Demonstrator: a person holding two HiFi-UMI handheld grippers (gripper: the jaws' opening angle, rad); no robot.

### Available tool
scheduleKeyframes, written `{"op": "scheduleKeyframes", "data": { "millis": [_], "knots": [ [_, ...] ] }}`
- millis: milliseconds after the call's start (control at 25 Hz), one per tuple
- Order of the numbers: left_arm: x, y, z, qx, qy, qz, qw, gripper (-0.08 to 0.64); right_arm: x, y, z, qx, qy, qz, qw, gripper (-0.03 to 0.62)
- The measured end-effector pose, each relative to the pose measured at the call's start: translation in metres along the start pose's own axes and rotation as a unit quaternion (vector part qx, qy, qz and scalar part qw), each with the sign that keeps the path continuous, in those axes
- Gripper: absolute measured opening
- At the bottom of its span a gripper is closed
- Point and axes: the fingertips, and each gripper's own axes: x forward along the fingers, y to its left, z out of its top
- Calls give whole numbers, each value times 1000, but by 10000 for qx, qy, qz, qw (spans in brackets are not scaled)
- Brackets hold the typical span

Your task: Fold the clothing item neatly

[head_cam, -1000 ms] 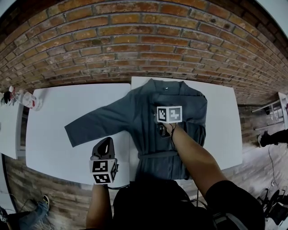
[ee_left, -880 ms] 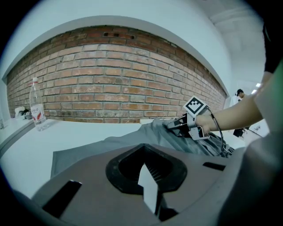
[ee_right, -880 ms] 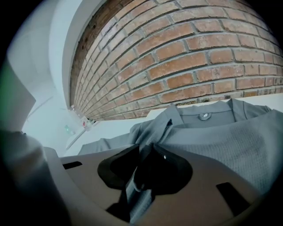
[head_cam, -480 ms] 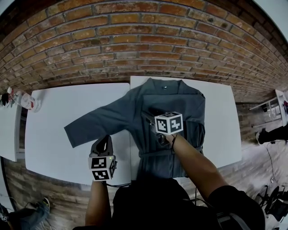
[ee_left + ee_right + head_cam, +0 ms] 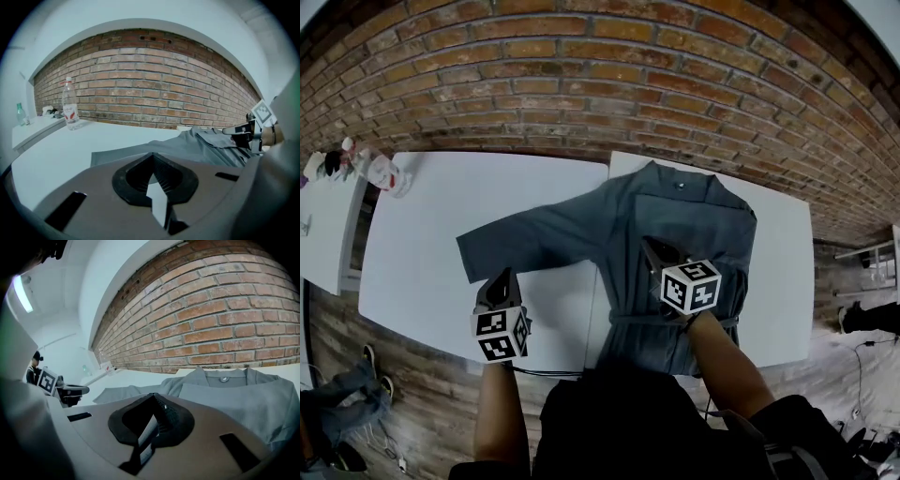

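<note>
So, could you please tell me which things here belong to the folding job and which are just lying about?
Job in hand:
grey garment
left gripper
right gripper
white tables

Lying about, far left:
water bottle
small green bottle

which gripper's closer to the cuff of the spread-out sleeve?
Left. The left gripper is over bare table beside the cuff, on the person's side of it; the right gripper is over the garment's torso, well away from it.
</note>
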Motion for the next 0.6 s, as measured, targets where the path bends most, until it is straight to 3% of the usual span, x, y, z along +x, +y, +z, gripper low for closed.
{"op": "scheduleKeyframes", "data": {
  "millis": [240,440,600],
  "knots": [
    [-31,58,-1,-345,-88,654,9972,-8,8,16,-15,24,270,344,9990,0],
    [-52,107,5,-979,-165,713,9925,-8,13,33,-17,-129,385,604,9973,1],
    [-46,134,-4,-828,173,689,9940,-8,12,44,-17,-314,413,725,9960,2]
  ]
}}
